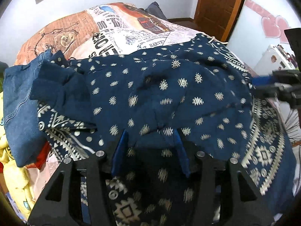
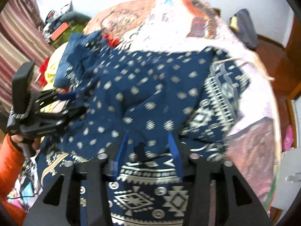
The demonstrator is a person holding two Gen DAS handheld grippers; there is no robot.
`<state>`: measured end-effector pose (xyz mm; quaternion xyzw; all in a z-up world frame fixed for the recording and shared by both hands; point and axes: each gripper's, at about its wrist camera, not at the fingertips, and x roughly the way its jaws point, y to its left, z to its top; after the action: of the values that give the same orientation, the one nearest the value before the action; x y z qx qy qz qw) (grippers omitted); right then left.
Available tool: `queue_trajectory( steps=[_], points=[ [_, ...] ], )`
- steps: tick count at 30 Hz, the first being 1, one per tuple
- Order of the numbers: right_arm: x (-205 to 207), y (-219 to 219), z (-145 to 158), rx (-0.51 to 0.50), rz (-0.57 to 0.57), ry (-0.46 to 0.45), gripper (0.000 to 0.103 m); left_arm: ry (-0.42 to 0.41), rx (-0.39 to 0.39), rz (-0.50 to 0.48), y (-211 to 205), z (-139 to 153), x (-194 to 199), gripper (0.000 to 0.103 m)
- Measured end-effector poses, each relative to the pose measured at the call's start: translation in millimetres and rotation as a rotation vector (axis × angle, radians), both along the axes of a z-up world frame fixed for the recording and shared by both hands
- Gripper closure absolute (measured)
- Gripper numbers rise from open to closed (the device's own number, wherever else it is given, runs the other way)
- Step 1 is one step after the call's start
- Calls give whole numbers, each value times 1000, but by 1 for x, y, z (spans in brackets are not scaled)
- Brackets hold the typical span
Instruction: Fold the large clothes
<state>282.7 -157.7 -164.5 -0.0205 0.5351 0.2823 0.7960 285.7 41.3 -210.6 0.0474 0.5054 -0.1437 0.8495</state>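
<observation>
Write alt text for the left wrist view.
The left hand-held gripper, jaws open, hangs over a rumpled navy patterned garment spread on a bed with a newspaper-print cover. Folded denim lies at the garment's left edge, and the right hand-held gripper reaches in at the right.

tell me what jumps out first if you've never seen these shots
A big navy garment with pale motifs and a bold geometric border lies rumpled across the middle of the bed, whose cover is printed like old newspaper. Each gripper, left and right, stands open over its near edge. Folded jeans sit at the left in the left wrist view.
</observation>
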Motion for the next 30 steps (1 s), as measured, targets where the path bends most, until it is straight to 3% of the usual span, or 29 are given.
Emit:
queue_trajectory(
  steps=[5,10,18,22,30],
  points=[
    [8,-11,15,-8,-61,-80,48,-38,-15,58,34,26,-6,52],
    [21,-21,21,-23,-130,-126,43,-108,-35,189,84,53,7,45],
    [43,-37,13,-8,-208,-106,43,-67,-139,316,138,48,56,45],
    [54,-44,0,-20,-232,-74,43,-54,-158,302,141,41,78,45],
    [76,-53,-18,-1,-269,-20,43,-75,-70,202,128,36,135,45]
  ],
)
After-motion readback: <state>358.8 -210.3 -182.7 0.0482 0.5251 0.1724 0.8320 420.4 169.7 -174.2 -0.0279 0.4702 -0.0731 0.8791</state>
